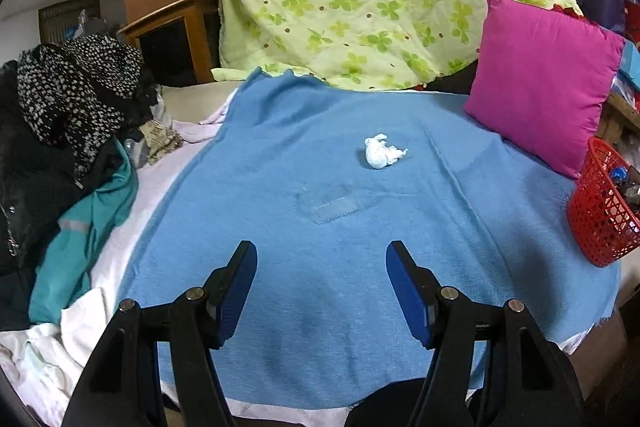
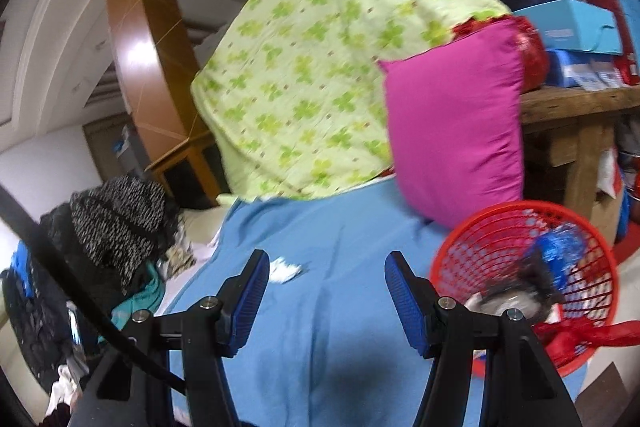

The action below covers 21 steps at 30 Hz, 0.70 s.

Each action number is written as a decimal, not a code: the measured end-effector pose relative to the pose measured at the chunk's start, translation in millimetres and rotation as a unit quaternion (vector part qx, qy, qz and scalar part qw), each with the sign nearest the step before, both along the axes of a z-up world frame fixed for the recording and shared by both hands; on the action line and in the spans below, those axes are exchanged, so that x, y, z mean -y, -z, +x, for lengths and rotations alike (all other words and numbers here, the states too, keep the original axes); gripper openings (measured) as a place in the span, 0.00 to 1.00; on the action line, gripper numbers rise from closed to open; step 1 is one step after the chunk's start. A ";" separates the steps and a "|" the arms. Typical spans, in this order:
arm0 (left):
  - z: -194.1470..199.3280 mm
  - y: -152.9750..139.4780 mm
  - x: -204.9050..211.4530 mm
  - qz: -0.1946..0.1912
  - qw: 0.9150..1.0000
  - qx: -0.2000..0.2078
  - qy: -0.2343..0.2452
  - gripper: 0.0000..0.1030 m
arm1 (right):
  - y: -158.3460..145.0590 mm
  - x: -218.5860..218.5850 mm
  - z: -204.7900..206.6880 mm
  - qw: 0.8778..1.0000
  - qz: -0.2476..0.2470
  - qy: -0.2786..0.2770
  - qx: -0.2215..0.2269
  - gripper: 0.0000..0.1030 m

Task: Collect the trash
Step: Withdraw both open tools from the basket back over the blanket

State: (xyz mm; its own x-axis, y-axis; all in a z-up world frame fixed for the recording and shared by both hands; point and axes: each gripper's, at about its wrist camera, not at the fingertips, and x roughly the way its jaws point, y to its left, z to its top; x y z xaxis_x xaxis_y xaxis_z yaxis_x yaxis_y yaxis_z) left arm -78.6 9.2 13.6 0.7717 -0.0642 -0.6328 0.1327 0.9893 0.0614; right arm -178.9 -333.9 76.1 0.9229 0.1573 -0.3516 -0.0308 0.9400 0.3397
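Left wrist view: my left gripper (image 1: 321,255) is spread wide, nothing between the jaws, hovering over the blue blanket (image 1: 280,187) on the bed. Straight ahead lies a crumpled white tissue (image 1: 382,151), out in the open on the blanket, well apart from the gripper. Between us there's a flat clear plastic wrapper (image 1: 334,207) (hard to read, nearly invisible against the blue), lying closer to me than the tissue.

Right wrist view is motion-blurred. My right gripper (image 2: 327,261) is also apart and empty. Red basket (image 2: 480,259) sits just to its right at the blanket edge, below the magenta pillow (image 2: 452,131). Basket already holds some trash: a blue crinkly wrapper (image 2: 560,251) and something dark and shiny I can't identify. Tissue shows just past the left jaw in this view.

Status, my read: partly done. A few items binned, at least two left on the blanket (tissue, clear wrapper). Clothes pile (image 1: 80,99) off to the left looks like laundry, not trash, so I'm ignoring it. Tissue is the easy grab; the flat wrapper will likely need a pinch at an edge.
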 end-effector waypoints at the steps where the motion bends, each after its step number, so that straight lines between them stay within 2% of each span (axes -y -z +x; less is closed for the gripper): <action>1: -0.3 -2.1 -0.4 0.002 1.000 0.002 -0.001 0.66 | 1.1 -6.1 2.2 1.000 -0.003 -0.006 -0.003 0.62; 10: -9.9 -18.1 -6.4 0.020 1.000 0.012 -0.020 0.68 | 15.9 -63.2 14.8 0.997 -0.030 -0.071 -0.030 0.63; 21: -11.6 -13.0 -8.3 0.035 0.999 -0.001 -0.034 0.69 | 25.7 -89.9 17.2 0.993 -0.041 -0.102 -0.045 0.63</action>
State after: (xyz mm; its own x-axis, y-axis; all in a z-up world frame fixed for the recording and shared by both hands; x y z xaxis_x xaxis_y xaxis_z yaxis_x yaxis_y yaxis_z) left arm -90.3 17.5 26.6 0.7719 0.0330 -0.6349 0.0653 0.9893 0.1308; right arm -161.7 -244.0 50.4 0.8391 0.3053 -0.4503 -0.1961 0.9418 0.2731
